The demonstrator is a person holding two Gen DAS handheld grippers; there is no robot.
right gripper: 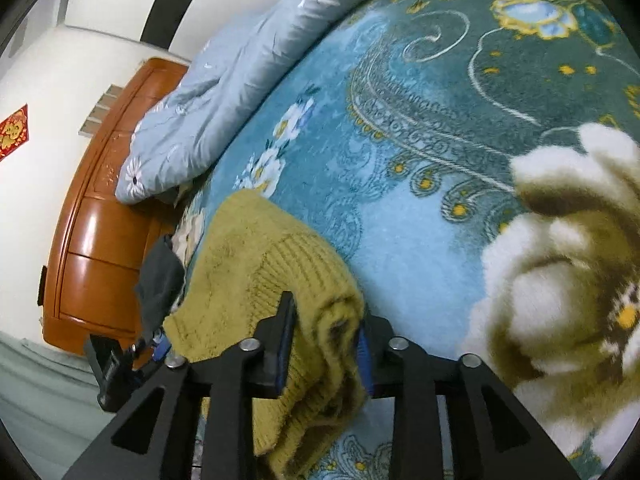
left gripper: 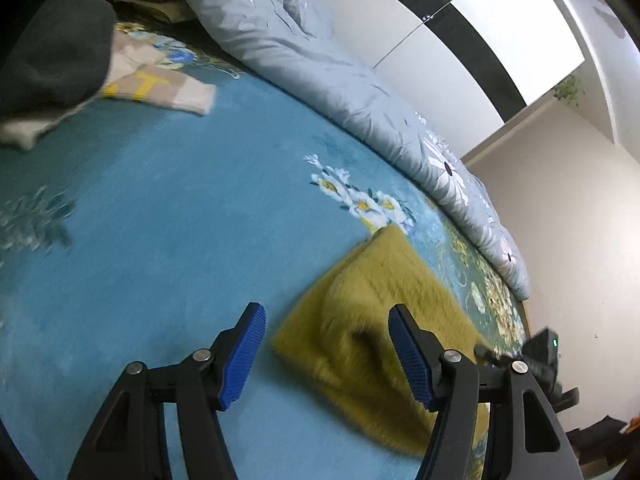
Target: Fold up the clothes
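An olive-yellow fuzzy knit sweater (left gripper: 384,304) lies folded on the blue floral blanket (left gripper: 160,208). My left gripper (left gripper: 326,354) hangs open just above its near left corner, nothing between the blue pads. In the right wrist view the same sweater (right gripper: 256,248) is bunched between the fingers of my right gripper (right gripper: 326,344), which is shut on its ribbed edge. The other gripper (right gripper: 132,344) shows at the lower left beyond the sweater.
A grey-blue quilt (left gripper: 320,68) lies rolled along the far side of the bed. A beige folded garment with yellow letters (left gripper: 160,84) and a dark grey one (left gripper: 56,60) sit at the upper left. A wooden headboard (right gripper: 96,216) stands left; white wardrobe doors (left gripper: 480,32) stand behind.
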